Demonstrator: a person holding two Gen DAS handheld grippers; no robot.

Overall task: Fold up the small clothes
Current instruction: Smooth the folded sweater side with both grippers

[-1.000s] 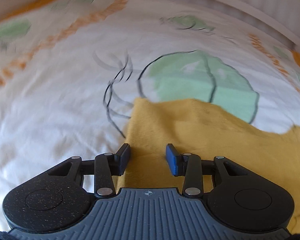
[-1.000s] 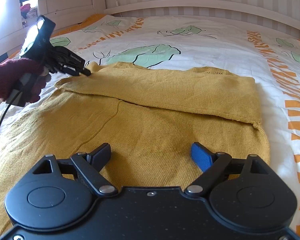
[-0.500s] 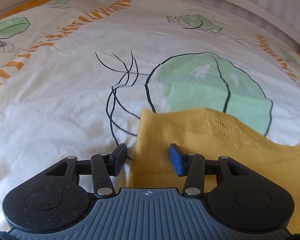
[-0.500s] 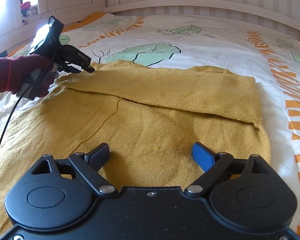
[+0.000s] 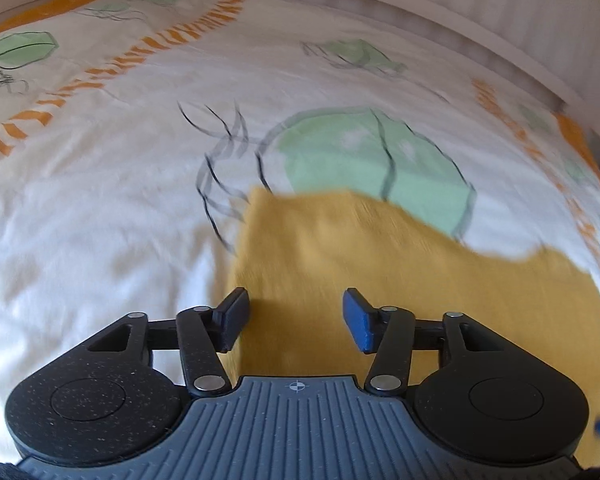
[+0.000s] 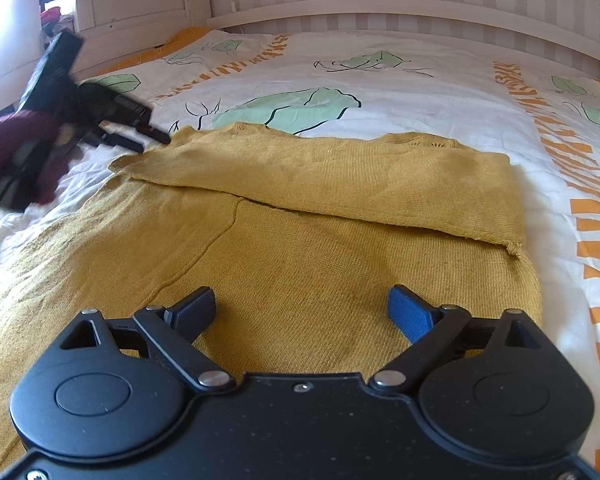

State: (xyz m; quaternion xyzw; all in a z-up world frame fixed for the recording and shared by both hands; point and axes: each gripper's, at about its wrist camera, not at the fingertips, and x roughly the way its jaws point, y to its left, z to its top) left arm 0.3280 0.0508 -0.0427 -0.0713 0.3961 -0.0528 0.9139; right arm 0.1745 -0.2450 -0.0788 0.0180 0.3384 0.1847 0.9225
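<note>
A mustard-yellow knitted sweater lay flat on the leaf-printed bedspread, its far part folded over toward the near side. The left gripper hovered over the sweater's far left corner, jaws spread and holding nothing. The right gripper hung above the near part, jaws spread wide. No legible writing showed anywhere.
</note>
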